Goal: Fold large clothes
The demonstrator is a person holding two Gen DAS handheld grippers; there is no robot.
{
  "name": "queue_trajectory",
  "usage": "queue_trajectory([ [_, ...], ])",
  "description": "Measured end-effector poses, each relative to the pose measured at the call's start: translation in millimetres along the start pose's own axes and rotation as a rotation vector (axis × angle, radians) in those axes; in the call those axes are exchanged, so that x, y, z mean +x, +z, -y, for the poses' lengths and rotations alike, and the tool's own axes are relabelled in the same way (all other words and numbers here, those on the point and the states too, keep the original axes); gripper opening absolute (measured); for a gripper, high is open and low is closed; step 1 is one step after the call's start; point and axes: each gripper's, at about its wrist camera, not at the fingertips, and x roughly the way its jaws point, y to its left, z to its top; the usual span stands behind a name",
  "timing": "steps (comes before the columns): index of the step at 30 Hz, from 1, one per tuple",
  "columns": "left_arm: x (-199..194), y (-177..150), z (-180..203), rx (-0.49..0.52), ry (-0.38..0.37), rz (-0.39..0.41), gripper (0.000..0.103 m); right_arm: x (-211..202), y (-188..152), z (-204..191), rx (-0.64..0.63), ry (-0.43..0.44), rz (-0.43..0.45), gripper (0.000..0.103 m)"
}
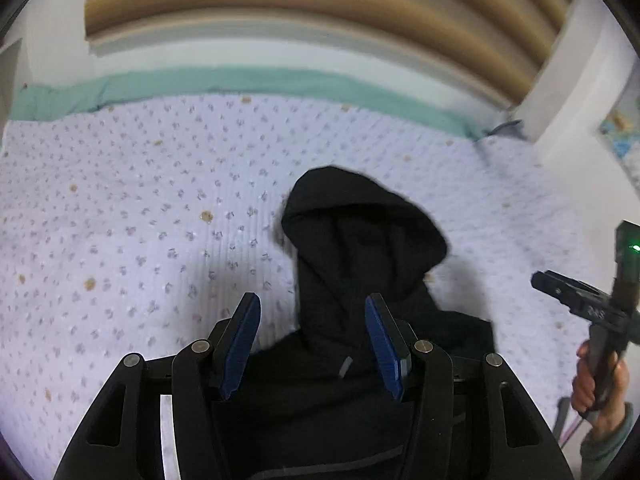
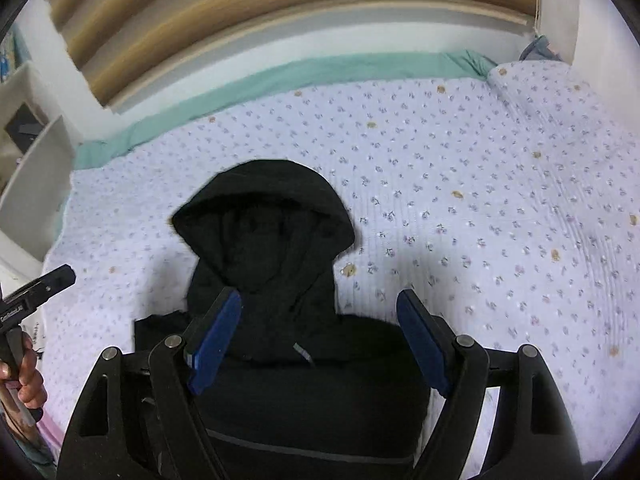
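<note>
A black hooded jacket point(image 1: 352, 248) lies on the bed, hood pointing away, body folded narrow under both cameras; it also shows in the right wrist view point(image 2: 264, 232). My left gripper point(image 1: 314, 308) is open above the jacket's neck, its blue pads point(image 1: 240, 340) apart and holding nothing. My right gripper point(image 2: 320, 304) is open and empty above the jacket's collar. The right gripper's body shows at the right edge of the left wrist view point(image 1: 592, 308), and the left gripper's body shows at the left edge of the right wrist view point(image 2: 36, 288).
The bed is covered by a pale lilac flower-print quilt point(image 1: 140, 220) with a teal sheet point(image 1: 240, 82) along its far edge. A wood-slat headboard wall point(image 1: 320, 0) stands behind. White shelves point(image 2: 36, 168) stand left of the bed.
</note>
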Motion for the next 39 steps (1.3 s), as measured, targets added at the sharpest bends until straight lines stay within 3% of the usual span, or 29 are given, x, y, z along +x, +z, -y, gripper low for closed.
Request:
queue_trajectory([
  [7,116.8,23.1,-20.8,-0.073,-0.016,-0.047,0.056,111.2,13.6,15.3,0.006,-0.014,-0.058,0.082],
  [10,144.5,30.6,-23.1,-0.099,-0.025,-0.043,0.056,146.3,17.6,28.2,0.039,-0.023,-0.078,0.08],
  [14,184.2,39.6,-27.4,-0.104,0.024,-0.067,0.056,179.4,26.4,44.1,0.109,0.003,-0.093,0.079],
  [18,214.9,43.6,-39.1,-0.15,0.031,-0.105,0.055,210.2,35.9,43.4,0.136,0.067,-0.119,0.076],
  [19,217.6,44.9,-43.2,-0.159,0.038,-0.097,0.035,216.8,37.6,41.2,0.124,0.063,-0.127,0.051],
  [20,217.0,46.8,-48.1,-0.166,0.027,-0.087,0.011,222.3,39.5,39.0,0.107,0.053,-0.131,0.015],
  [22,201.4,50.4,-63.4,-0.216,-0.024,-0.049,0.011,215.4,42.6,42.3,0.102,0.006,-0.084,0.007],
  [25,163.6,43.2,-82.7,-0.286,-0.185,-0.01,0.014,178.5,43.8,45.6,0.084,0.041,0.005,0.006],
  [26,157.5,39.2,-84.4,-0.284,-0.195,-0.01,0.015,163.7,41.6,40.4,0.042,0.04,0.033,0.006],
  [28,163.1,30.3,-88.1,-0.271,-0.175,-0.039,0.022,149.0,34.7,27.8,-0.045,-0.004,0.063,0.006],
  [31,231.3,11.4,-98.2,-0.255,-0.075,-0.212,0.026,175.2,22.6,24.2,-0.077,-0.052,0.017,0.006],
  [33,248.3,4.1,-93.7,-0.193,-0.057,-0.192,0.027,214.7,13.3,28.5,-0.077,-0.08,-0.066,0.01],
  [35,242.5,4.1,-86.9,-0.143,-0.052,-0.153,0.029,245.7,2.9,34.7,-0.043,-0.033,-0.149,0.013],
  [37,235.1,3.7,-87.3,-0.136,-0.066,-0.155,0.03,244.5,2.4,35.3,-0.042,-0.016,-0.142,0.018],
  [39,222.6,2.3,-91.9,-0.133,-0.084,-0.151,0.037,234.3,3.7,36.0,-0.063,-0.024,-0.144,0.031],
])
